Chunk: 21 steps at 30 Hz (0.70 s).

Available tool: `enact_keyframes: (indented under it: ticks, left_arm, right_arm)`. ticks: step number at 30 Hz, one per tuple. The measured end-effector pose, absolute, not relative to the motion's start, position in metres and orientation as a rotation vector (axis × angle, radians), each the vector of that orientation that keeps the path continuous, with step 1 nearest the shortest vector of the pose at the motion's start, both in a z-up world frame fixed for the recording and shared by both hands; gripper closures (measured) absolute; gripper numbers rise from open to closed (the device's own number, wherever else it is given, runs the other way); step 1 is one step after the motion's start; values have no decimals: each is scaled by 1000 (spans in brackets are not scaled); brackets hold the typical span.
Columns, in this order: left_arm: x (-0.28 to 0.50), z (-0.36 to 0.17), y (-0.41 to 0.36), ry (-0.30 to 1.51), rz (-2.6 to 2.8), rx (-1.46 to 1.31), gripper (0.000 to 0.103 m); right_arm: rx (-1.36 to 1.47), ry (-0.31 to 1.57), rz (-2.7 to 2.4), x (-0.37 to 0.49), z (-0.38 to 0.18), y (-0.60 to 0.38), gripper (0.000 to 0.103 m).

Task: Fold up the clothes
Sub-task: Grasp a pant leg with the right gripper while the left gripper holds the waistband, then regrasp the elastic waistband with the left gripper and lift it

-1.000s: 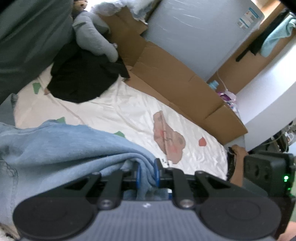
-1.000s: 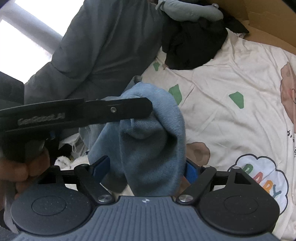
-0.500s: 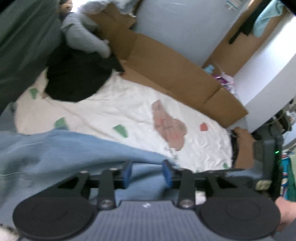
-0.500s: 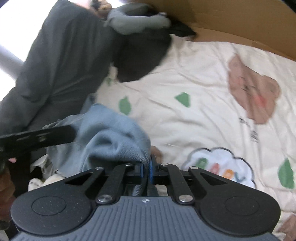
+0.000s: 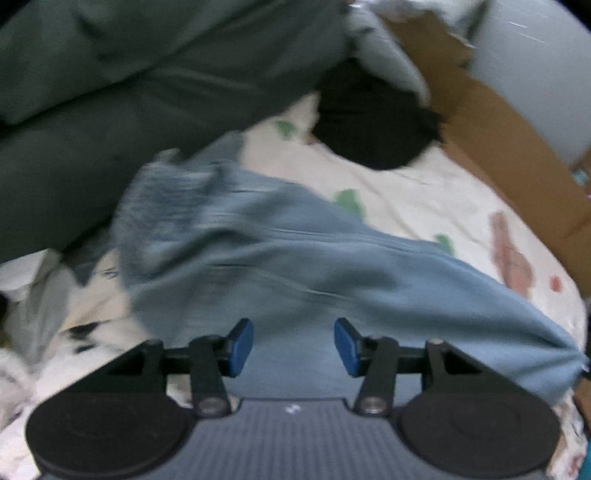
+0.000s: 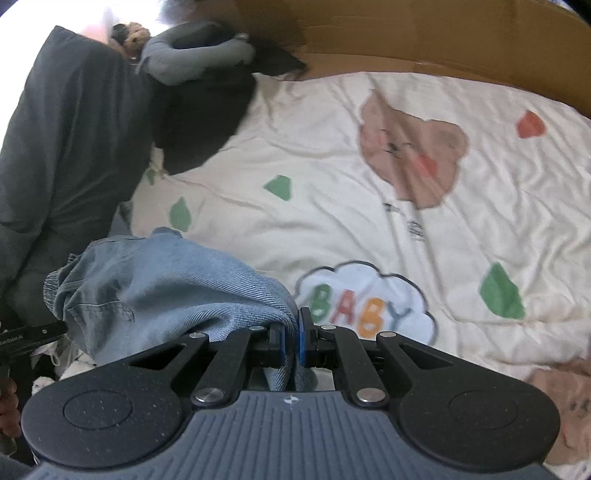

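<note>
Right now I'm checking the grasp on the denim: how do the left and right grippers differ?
The left gripper is open, its blue fingers spread apart with nothing pinched between them; the right gripper is shut on a fold of the light blue denim garment. The left view is motion-blurred, the right is sharper. Both have blue-padded fingers and point over the same garment on the cream printed bedsheet.

Right gripper (image 6: 291, 341): blue pads pinched together on a fold of cloth.
Denim garment (image 6: 166, 291): light blue, bunched at lower left, held in the pads.
Bedsheet (image 6: 332, 177): cream, printed with bear, green leaves, "BABY" cloud.
Black garment (image 6: 207, 122): heaped at far corner.
Cardboard (image 6: 424, 33): along far edge.
</note>
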State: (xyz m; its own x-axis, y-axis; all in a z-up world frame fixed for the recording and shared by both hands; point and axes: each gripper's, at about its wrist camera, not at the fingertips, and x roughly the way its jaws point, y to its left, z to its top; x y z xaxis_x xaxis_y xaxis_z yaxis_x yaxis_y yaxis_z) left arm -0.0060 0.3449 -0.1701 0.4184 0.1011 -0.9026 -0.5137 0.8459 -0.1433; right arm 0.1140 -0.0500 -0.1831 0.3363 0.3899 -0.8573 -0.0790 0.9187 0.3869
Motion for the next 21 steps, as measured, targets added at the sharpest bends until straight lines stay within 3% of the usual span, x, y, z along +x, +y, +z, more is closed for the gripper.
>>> enact_keyframes:
  ticks: [8, 10, 16, 21]
  left_arm:
    - [-11, -202, 374, 1135, 481, -472, 41]
    - [-11, -213, 375, 1152, 480, -482, 35]
    - [-5, -247, 373, 1200, 461, -502, 33]
    - [0, -273, 376, 1233, 460, -545, 33]
  right_arm:
    - [340, 1207, 184, 95, -187, -81, 99]
    - [353, 1209, 155, 92, -188, -89, 99]
    - [382, 1244, 115, 96, -206, -101, 96]
    - [315, 1247, 71, 97, -207, -110, 89]
